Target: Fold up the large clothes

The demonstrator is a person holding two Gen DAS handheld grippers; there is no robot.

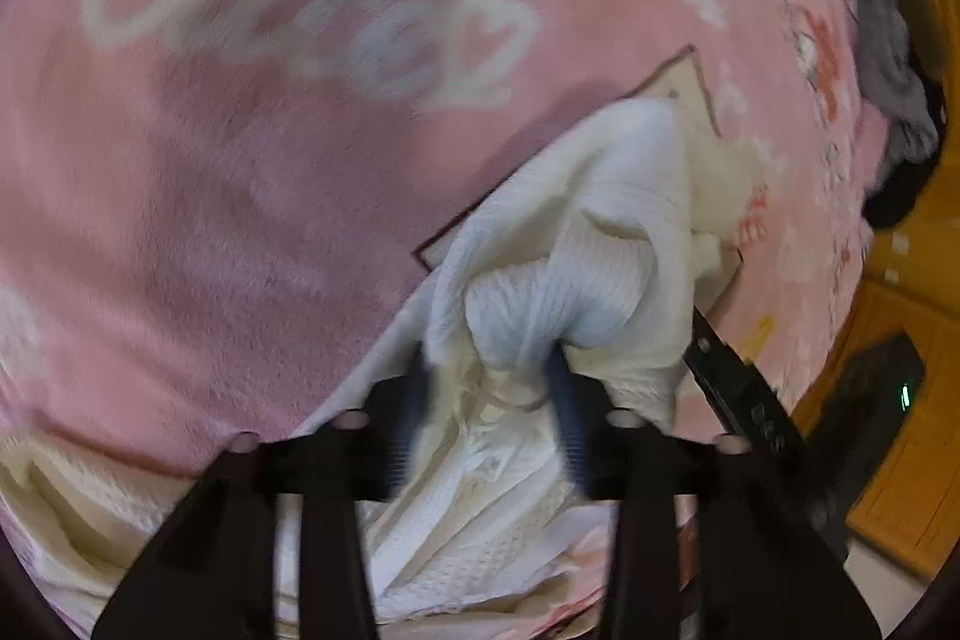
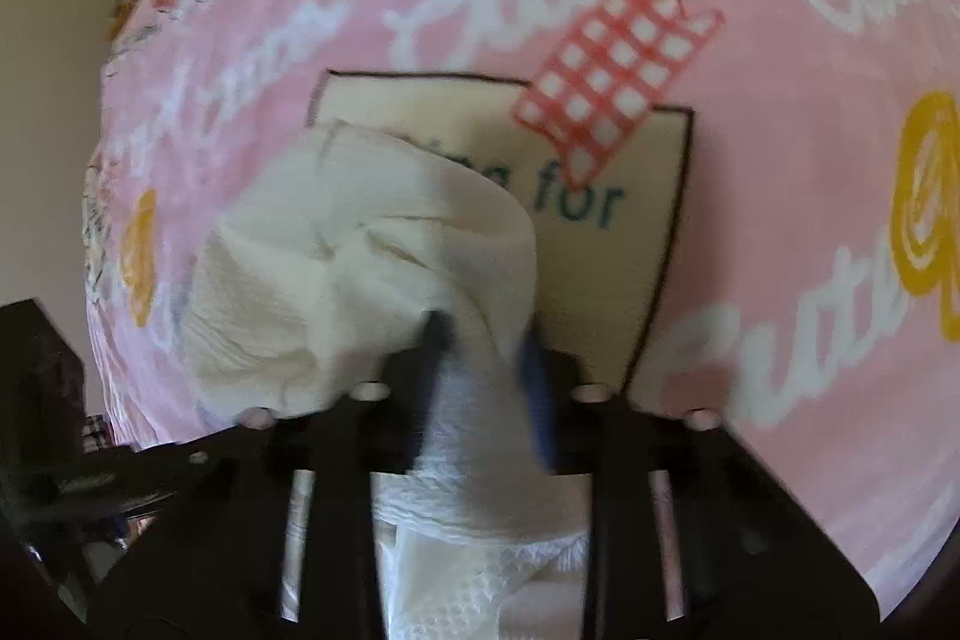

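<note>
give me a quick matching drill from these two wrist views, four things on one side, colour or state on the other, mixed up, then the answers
Things:
1. white knitted garment
2. blanket
3. cream printed patch
4. grey cloth

Descriptions:
A. pink, with white lettering
B. bunched between both grippers' fingers
C. heaped at the blanket's far edge
D. dark outline, a red checked shape over one corner

Pairs: 1-B, 2-A, 3-D, 4-C

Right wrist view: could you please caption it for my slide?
Right gripper clamps bunched white knit garment above pink printed blanket.
</note>
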